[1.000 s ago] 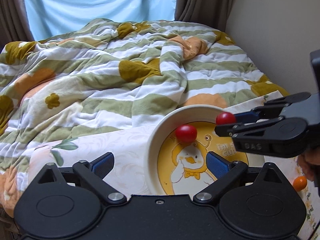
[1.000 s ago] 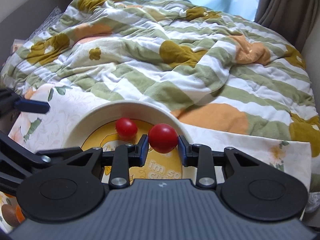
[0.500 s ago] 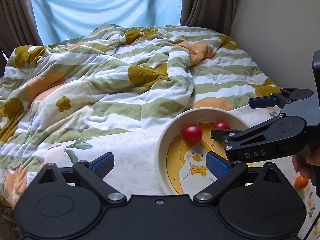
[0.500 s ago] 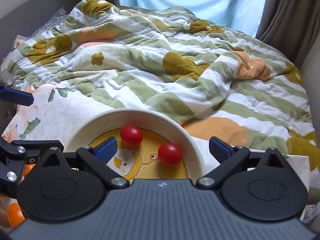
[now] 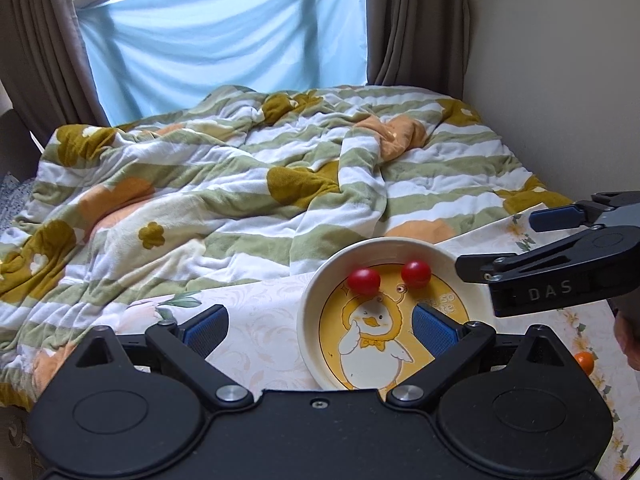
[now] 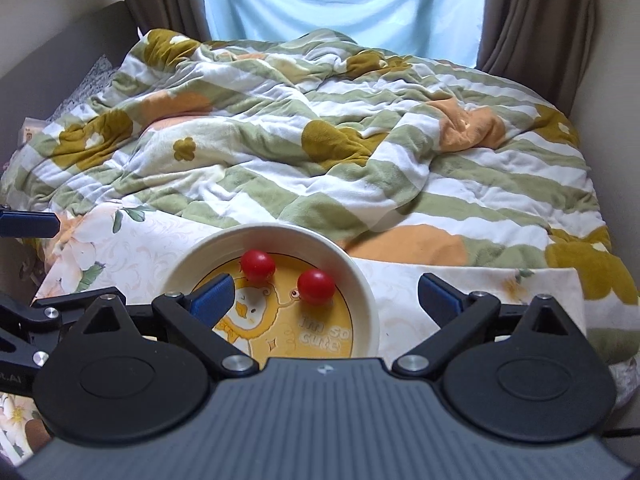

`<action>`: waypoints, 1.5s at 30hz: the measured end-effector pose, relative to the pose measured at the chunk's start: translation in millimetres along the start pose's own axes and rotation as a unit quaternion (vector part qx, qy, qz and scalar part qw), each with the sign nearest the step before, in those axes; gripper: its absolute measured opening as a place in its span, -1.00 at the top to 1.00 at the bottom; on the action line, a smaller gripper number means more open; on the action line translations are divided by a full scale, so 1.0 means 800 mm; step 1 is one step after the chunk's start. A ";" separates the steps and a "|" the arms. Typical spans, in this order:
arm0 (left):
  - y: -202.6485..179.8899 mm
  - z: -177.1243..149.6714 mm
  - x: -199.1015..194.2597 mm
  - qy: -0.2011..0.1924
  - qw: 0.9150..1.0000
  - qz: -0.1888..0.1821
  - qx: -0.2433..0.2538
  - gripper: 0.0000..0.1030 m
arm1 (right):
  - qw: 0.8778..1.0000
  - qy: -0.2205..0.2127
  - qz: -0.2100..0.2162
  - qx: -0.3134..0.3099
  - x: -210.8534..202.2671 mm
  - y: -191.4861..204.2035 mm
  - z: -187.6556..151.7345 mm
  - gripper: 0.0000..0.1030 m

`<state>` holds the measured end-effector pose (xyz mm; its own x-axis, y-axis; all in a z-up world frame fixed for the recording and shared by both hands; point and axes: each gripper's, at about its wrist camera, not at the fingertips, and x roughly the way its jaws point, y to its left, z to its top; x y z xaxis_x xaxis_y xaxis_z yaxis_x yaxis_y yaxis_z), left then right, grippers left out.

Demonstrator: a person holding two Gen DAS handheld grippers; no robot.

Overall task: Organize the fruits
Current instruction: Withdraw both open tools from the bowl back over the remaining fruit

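Observation:
A cream bowl (image 5: 316,300) with a yellow duck picture stands on a floral cloth; it also shows in the right wrist view (image 6: 360,276). Two red cherry tomatoes (image 5: 363,281) (image 5: 416,274) lie in it near the far rim, also seen in the right wrist view (image 6: 258,266) (image 6: 316,286). My left gripper (image 5: 318,322) is open and empty, held above the bowl's near left side. My right gripper (image 6: 326,300) is open and empty above the bowl; it shows from the side in the left wrist view (image 5: 516,246). A small orange fruit (image 5: 583,361) lies on the cloth at the right.
The floral cloth (image 5: 260,320) covers the near surface. A rumpled striped green, white and orange quilt (image 5: 240,184) covers the bed behind. A wall (image 5: 560,60) stands on the right, curtains and a blue window cover (image 5: 224,44) at the back.
My right gripper opened and let its tomato go into the bowl beside the first one, then drew back and up. My left gripper also pulled back and up.

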<state>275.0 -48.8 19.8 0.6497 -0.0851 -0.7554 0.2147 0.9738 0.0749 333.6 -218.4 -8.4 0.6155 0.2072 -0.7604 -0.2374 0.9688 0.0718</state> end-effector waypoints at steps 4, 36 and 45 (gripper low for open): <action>-0.011 -0.013 -0.031 -0.011 1.000 0.008 -0.010 -0.94 | 1.000 -0.011 -0.002 -0.005 -0.040 0.000 -0.012 -1.00; -0.009 -0.224 -0.177 -0.043 0.987 0.116 -0.100 -0.96 | 0.995 -0.045 0.035 -0.079 -0.211 0.061 -0.181 -1.00; 0.040 -0.273 -0.135 -0.016 0.993 0.091 -0.066 -0.96 | 0.999 0.001 0.016 -0.027 -0.164 0.105 -0.229 -1.00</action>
<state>52.8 37.9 -38.4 0.6922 0.0911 -0.7160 -0.0053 0.9926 0.1212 95.4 -189.5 -20.5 0.6061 0.2377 -0.7590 -0.2977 0.9527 0.0606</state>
